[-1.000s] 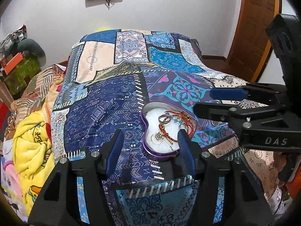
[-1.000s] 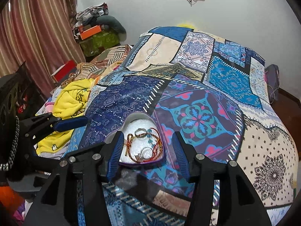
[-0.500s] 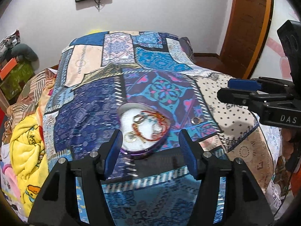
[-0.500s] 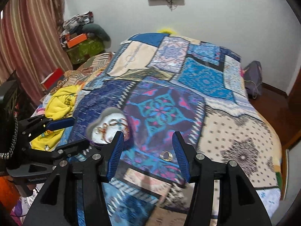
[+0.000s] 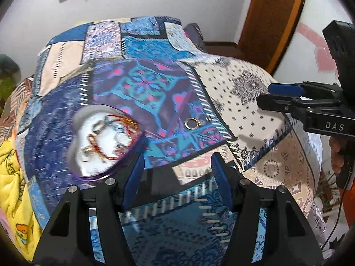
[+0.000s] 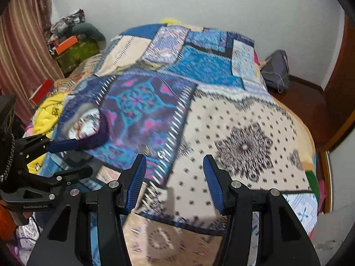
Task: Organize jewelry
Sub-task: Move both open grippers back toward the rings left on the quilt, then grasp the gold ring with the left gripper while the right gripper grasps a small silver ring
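Note:
A heart-shaped purple tin (image 5: 104, 141) with a white lining holds red cord bracelets and several rings; it lies on the patchwork bedspread (image 5: 155, 51). In the right wrist view the tin (image 6: 85, 125) is blurred, far to the left. A loose silver ring (image 5: 192, 123) lies on the spread to the right of the tin, and shows as a blurred ring (image 6: 144, 148) just beyond the right gripper's left fingertip. My left gripper (image 5: 177, 175) is open and empty, right of the tin and short of the ring. My right gripper (image 6: 175, 170) is open and empty over the dotted cream patch.
A yellow blanket (image 5: 11, 166) is bunched at the bed's left side. Boxes and clothes (image 6: 71, 44) are piled by the striped curtain. A grey bag (image 6: 276, 71) sits on the floor near the wooden door (image 5: 275, 17). The right gripper (image 5: 265, 95) hovers at the bed's right edge.
Both grippers swung to the right across the bed. The tin slid from between the fingers to the left in both views. The loose ring came into view.

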Demonstrator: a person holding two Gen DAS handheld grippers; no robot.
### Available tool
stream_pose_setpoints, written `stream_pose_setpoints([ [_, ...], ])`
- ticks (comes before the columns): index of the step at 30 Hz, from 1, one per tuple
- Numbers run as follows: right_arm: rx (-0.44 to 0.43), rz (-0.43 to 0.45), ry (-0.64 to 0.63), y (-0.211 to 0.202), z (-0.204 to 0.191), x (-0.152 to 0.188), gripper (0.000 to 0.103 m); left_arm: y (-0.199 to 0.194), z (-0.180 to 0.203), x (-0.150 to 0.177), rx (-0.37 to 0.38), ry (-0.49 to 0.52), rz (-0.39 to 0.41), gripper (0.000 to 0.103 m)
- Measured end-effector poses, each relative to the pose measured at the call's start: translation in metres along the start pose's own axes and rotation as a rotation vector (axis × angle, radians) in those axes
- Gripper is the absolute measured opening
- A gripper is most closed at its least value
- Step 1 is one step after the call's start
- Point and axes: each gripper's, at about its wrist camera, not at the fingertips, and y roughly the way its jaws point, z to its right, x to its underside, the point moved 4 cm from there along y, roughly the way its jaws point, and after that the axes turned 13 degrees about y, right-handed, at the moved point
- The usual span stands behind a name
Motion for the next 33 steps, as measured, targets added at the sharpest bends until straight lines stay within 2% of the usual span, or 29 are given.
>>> stream_pose_setpoints([
  [4,0.002,-0.03,0.007,0.007,0.011,0.01,0.049,0.014,0.008,-0.004,0.012,0.021,-0.013,0.061],
  [6,0.001,-0.04,0.004,0.011,0.014,0.013,0.049,0.022,0.01,-0.008,0.028,0.019,-0.017,0.057],
  [8,-0.008,-0.05,0.0,0.016,0.014,0.013,0.049,0.032,0.01,-0.011,0.05,0.015,-0.033,0.047],
  [10,-0.013,-0.048,0.004,0.018,0.015,0.013,0.049,0.042,0.009,-0.014,0.065,0.002,-0.047,0.043],
  [16,-0.061,-0.051,0.072,0.023,0.029,0.002,0.049,0.066,0.007,-0.026,0.083,-0.007,-0.078,0.042],
  [20,-0.059,-0.055,0.046,0.027,0.028,0.001,0.049,0.075,0.008,-0.035,0.083,0.001,-0.075,0.041],
  [24,-0.065,-0.089,0.008,0.038,0.021,0.005,0.039,0.083,0.007,-0.042,0.068,0.007,-0.07,0.038],
  [26,-0.071,-0.104,-0.011,0.044,0.017,0.007,0.038,0.085,0.005,-0.044,0.046,0.005,-0.064,0.029],
  [28,-0.071,-0.11,-0.027,0.048,0.013,0.008,0.037,0.088,0.003,-0.044,0.037,-0.003,-0.054,0.024],
  [33,-0.075,-0.132,-0.049,0.058,0.006,0.007,0.029,0.089,0.003,-0.044,0.03,0.01,-0.045,0.023],
])
